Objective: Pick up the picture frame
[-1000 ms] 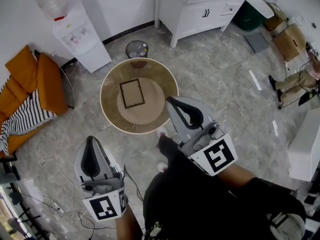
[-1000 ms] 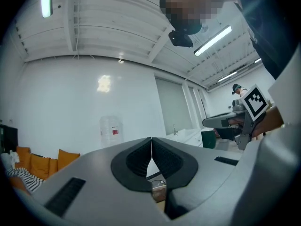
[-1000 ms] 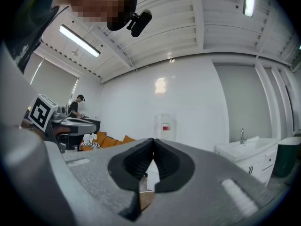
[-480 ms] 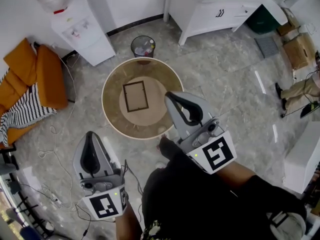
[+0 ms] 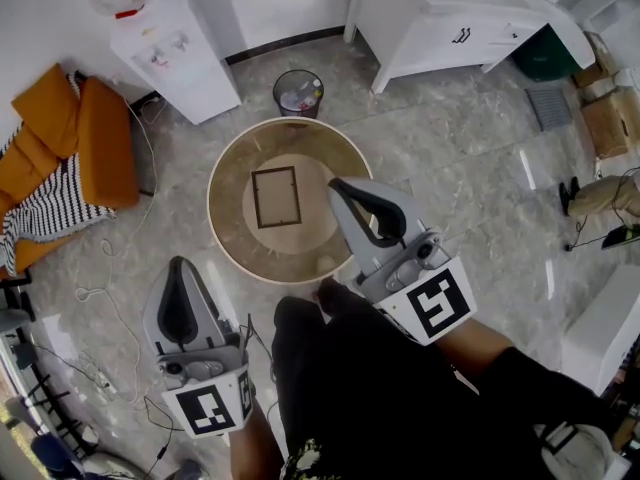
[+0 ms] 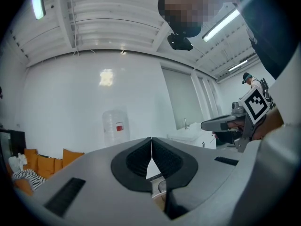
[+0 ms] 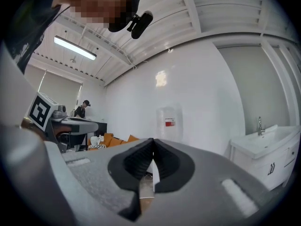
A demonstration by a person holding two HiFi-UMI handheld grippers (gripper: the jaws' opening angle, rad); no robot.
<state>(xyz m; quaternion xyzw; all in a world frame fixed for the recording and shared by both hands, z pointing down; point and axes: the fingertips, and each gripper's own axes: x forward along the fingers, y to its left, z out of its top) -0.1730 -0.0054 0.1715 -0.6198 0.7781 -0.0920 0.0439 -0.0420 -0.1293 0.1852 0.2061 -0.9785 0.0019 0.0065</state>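
Now the left gripper and the right gripper are kept shut, with nothing held. The picture frame is laid flat on the round table.

Staged home set inside a lab/studio hall. Home bits: orange sofa, water cooler, white sink cabinet, bin, marble floor. Lab bits: loose cables, cardboard boxes, ribbed ceiling, strip lights.

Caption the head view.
Left claw and right claw, both shut and empty, near the round table bearing the picture frame.
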